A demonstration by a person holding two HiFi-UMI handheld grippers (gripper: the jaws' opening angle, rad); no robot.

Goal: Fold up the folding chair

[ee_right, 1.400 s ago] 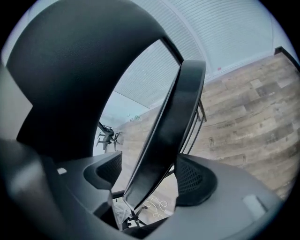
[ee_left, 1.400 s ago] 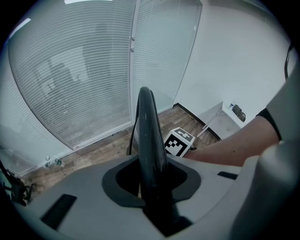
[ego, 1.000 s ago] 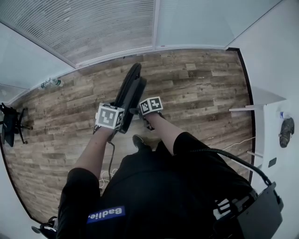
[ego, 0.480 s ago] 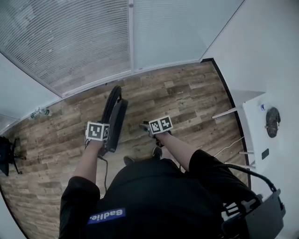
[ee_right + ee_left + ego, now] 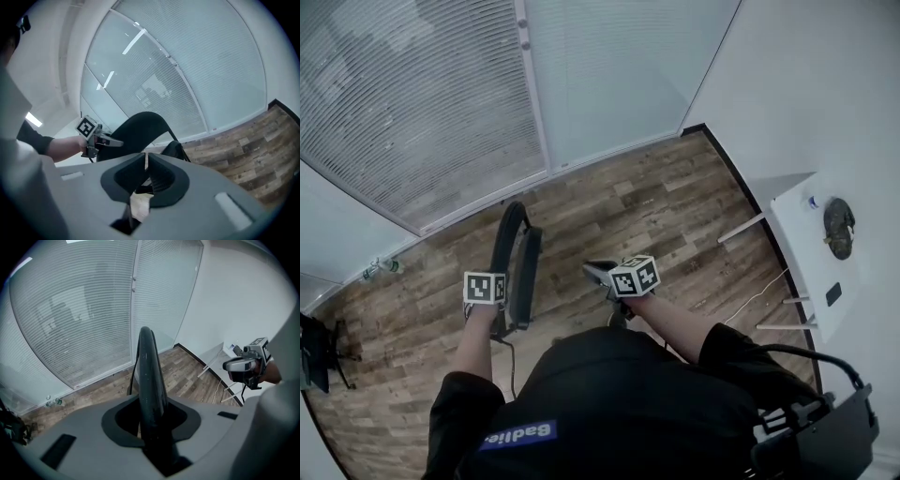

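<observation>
The person stands over the folding chair (image 5: pixel 515 261), which is closed flat and stands upright on its edge on the wooden floor (image 5: pixel 656 202), just in front of the glass partition with blinds (image 5: pixel 422 103). The left forearm (image 5: pixel 472 349) stretches forward and down, and the left gripper (image 5: pixel 151 411) points steeply downward with its jaws pinching the chair's thin black rim, which runs up between them in the left gripper view. The right forearm (image 5: pixel 677 325) is bent forward at the elbow. It carries the right gripper (image 5: pixel 146 163) raised and only slightly tilted down, off to the chair's right and well apart from it. Its jaws have just been closing, and they now stand pressed together with nothing between them. From the head view the chair shows only edge-on, so its seat and legs cannot be told apart, and its near end is hidden behind the left gripper's marker cube (image 5: pixel 485 288). The person's torso covers the feet. A white table (image 5: pixel 797 246) at the right wall carries a dark thing (image 5: pixel 838 225) too small to identify. At the left edge a black object (image 5: pixel 313 352) is cut off.
</observation>
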